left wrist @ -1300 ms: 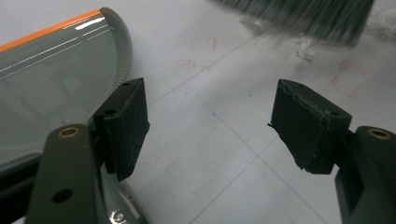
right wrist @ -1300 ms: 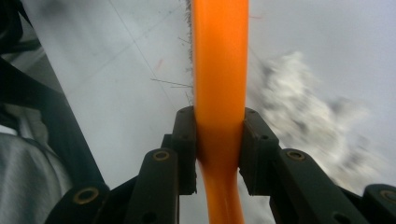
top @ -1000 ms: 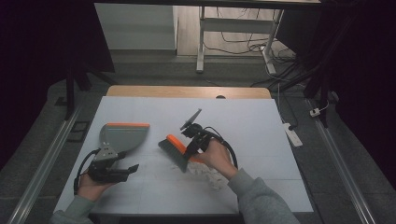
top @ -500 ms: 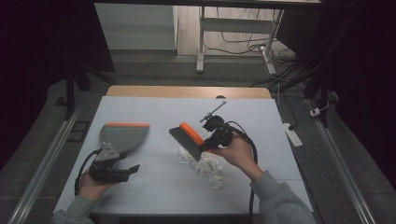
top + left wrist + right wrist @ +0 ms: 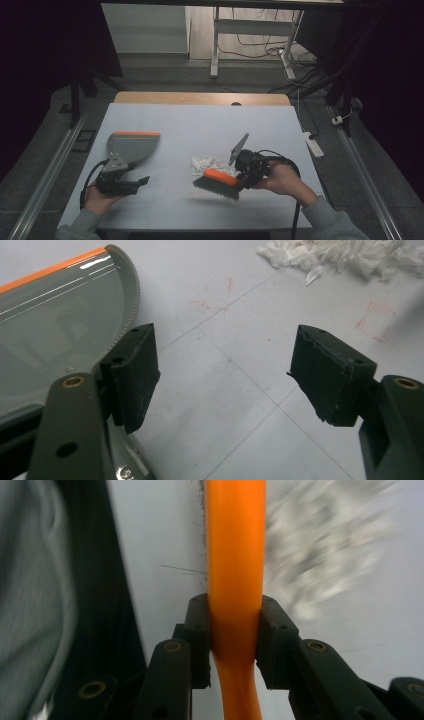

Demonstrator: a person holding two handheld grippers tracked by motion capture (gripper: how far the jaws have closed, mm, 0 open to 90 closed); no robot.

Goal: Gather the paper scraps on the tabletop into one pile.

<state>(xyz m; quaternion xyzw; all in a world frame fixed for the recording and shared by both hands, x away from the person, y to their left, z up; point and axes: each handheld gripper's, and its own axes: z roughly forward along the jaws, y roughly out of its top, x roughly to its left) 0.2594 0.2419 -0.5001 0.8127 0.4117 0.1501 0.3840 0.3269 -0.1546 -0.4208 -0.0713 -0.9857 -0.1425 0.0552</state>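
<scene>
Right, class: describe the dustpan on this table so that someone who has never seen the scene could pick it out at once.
Start at the pale table and go to its left half. Just beyond the left gripper, whose jaws stand open with nothing between them, lies the dustpan. It is flat and grey with an orange strip along its far edge, unlike the bristled brush or the white paper scraps to its right.

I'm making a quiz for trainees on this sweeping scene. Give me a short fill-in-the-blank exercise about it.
1. The right gripper is shut on the brush's ____ handle.
2. The left gripper's jaws stand ____, with nothing between them.
3. The white paper scraps lie between the brush and the grey ____.
4. The dustpan has an ____ front edge.

Missing words: orange; open; dustpan; orange
</scene>
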